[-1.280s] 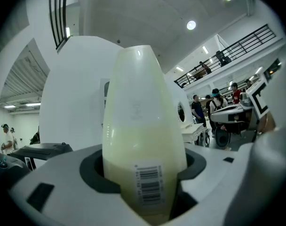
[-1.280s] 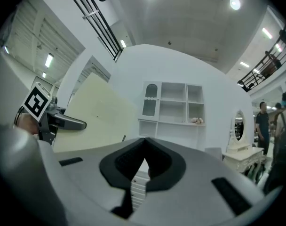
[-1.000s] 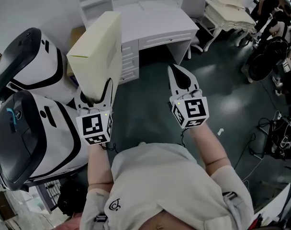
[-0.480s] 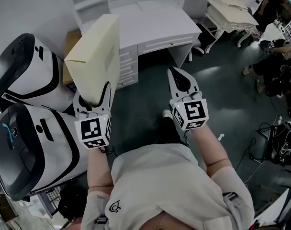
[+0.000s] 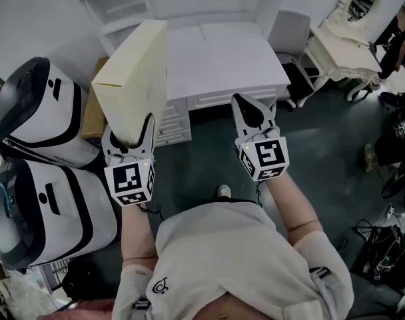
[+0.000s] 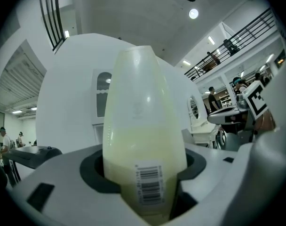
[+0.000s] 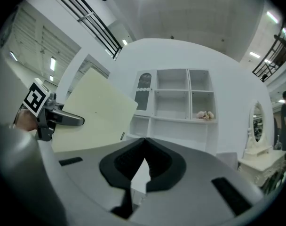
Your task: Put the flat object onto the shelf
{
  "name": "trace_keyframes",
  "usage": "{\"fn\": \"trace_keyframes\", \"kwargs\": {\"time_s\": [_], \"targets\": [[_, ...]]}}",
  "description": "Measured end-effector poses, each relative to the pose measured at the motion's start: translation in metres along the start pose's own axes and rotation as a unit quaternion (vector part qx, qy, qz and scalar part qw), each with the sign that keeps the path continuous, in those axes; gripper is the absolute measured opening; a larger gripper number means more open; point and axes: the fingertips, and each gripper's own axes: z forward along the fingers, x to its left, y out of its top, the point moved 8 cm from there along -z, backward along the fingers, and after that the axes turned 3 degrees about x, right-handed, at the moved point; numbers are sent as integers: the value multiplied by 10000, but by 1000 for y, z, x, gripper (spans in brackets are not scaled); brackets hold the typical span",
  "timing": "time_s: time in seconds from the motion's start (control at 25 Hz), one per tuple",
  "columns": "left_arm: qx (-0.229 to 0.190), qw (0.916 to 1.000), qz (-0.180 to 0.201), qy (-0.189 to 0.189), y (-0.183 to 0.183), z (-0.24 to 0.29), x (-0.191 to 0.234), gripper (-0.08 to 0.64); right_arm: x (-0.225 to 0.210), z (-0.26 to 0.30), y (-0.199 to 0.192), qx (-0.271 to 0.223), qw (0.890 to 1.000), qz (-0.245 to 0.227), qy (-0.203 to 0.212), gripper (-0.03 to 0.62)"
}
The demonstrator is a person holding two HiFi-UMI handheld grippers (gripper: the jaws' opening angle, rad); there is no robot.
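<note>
A flat pale-yellow box stands on edge in my left gripper, whose jaws are shut on its near end. In the left gripper view the box fills the middle, a barcode on its narrow edge, pinched between the jaws. My right gripper is shut with nothing in it, its tips touching. Ahead stands a white shelf unit with open compartments above a white desk. The box shows at the left of the right gripper view.
Two large white-and-black pods stand at the left. A white chair and an ornate cream dressing table with a mirror are at the right. A small object lies in one shelf compartment. A brown carton sits beside the desk.
The person has walked forward: the desk and shelf unit have come nearer and lower in the head view. Both grippers keep their pose, the left still holding the box.
</note>
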Motion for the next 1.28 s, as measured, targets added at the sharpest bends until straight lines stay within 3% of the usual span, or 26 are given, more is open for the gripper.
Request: {"fn": "trace_keyframes", "kwargs": {"time_s": [0.4,0.52,0.64,0.88,1.12,1.2,1.28], "targets": [[-74,9988,127,461,35,122,-59,307,-132,74,-5,-80,9993,-27,355,8],[-93,9977,451,490,50,153,-64,305,-153,93,-9,-82,9993,40,375,8],[-187,9931,1014,551,70,184,-62,305,-167,117,-8,-137,9992,30,376,8],[-243,9726,2189,744,106,248,-52,305,-185,164,4,-253,9988,-69,420,8],[-280,9524,2975,599,140,313,-37,305,-202,212,20,-434,9982,-191,373,8],[-251,9421,3300,535,150,333,-31,305,-205,227,21,-473,9980,-246,352,8],[-223,9267,3717,501,163,350,-27,305,-206,239,23,-509,9977,-306,316,8]]}}
